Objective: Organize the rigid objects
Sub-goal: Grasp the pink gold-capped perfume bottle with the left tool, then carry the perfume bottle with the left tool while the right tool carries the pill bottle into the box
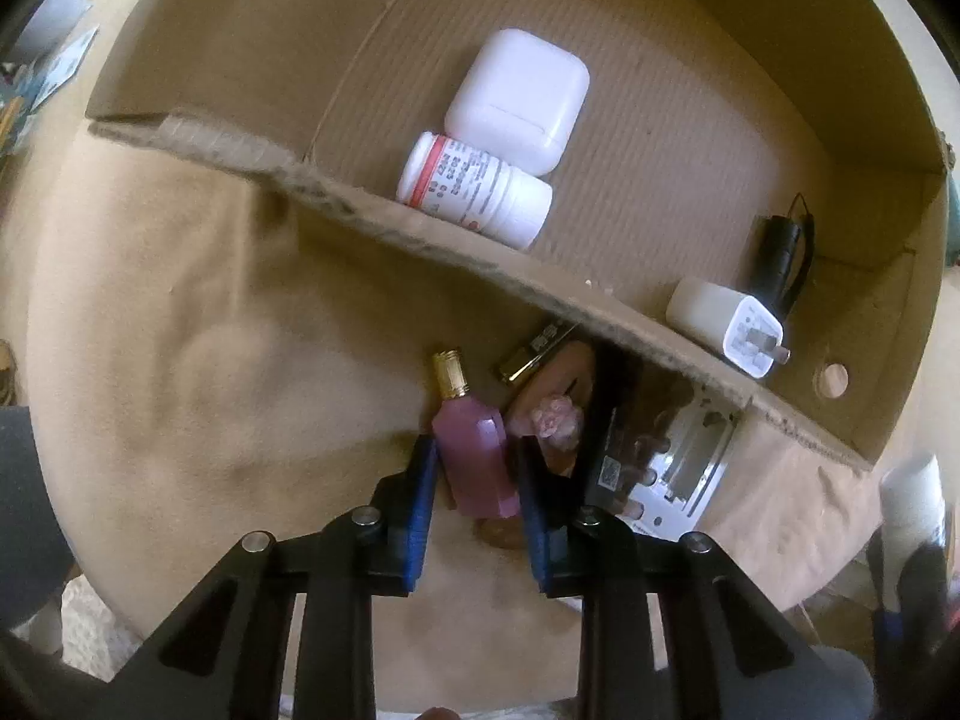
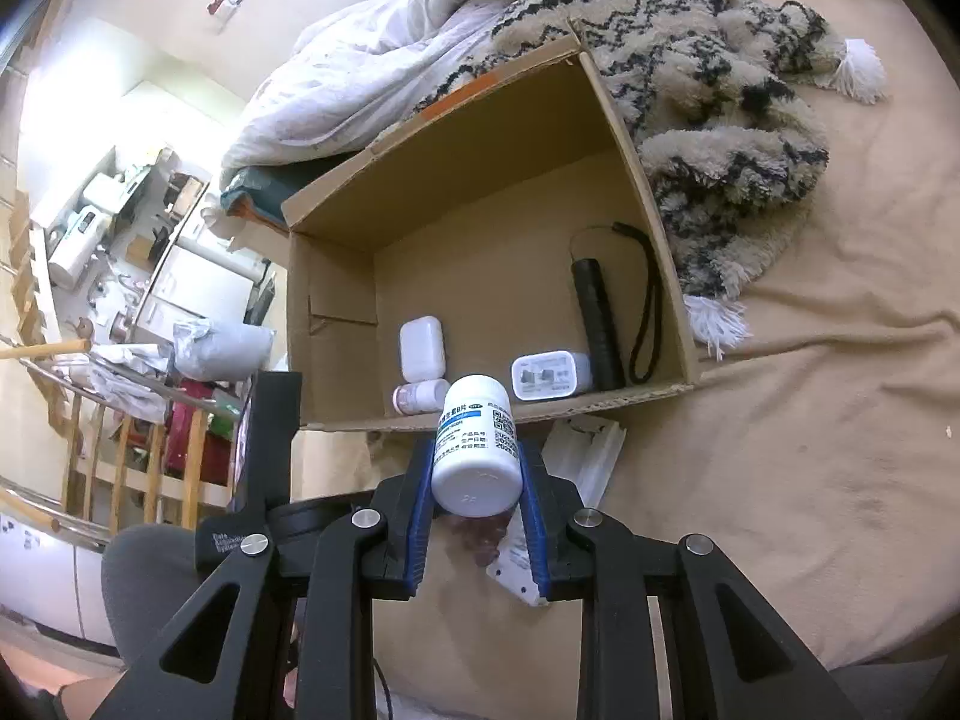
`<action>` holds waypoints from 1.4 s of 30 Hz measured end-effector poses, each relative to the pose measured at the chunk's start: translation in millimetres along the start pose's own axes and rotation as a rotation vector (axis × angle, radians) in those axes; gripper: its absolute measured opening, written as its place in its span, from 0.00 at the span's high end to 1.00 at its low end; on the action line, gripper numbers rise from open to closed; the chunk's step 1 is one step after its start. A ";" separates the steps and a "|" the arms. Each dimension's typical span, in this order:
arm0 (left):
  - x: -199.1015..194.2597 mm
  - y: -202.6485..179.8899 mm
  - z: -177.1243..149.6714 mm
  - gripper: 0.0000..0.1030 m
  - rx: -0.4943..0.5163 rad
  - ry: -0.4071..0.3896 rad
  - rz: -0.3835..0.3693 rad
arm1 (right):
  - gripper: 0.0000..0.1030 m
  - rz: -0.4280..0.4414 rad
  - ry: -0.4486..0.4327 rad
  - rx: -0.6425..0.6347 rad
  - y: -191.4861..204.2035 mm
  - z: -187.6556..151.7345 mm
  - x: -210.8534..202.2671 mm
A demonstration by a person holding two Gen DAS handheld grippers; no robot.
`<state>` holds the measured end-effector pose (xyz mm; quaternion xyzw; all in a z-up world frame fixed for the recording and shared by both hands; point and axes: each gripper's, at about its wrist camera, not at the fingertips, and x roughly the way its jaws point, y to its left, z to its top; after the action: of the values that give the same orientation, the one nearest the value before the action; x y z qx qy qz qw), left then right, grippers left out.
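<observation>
Bedsheet [image 2: 780,450] clutter crowds cardboard box [image 2: 480,180] front.

Pink perfume bottle [image 1: 477,456], brown cardboard box [image 2: 480,222]

Left gripper [image 1: 477,474]: matte black angular linkage arms with triangular cut-outs, round silver screws at the pivots, flat blue finger pads [image 1: 420,498]. Right gripper [image 2: 477,480]: identical build.

in box [image 2: 336,300]: case [image 2: 422,347], charger [image 2: 549,377], flashlight [image 2: 595,324] | before box: perfume bottle [image 1: 474,450]
</observation>
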<state>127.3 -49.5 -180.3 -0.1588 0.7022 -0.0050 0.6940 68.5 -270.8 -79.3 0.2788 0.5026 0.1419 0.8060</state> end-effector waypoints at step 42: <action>-60.5 40.7 -23.9 0.87 0.194 -0.119 0.201 | 0.72 -0.060 -0.004 -0.045 6.1 -2.3 3.9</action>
<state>94.3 -2.1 -129.8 -0.0197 0.6686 0.0060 0.7434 68.5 -263.2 -79.3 0.2457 0.5059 0.1281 0.8169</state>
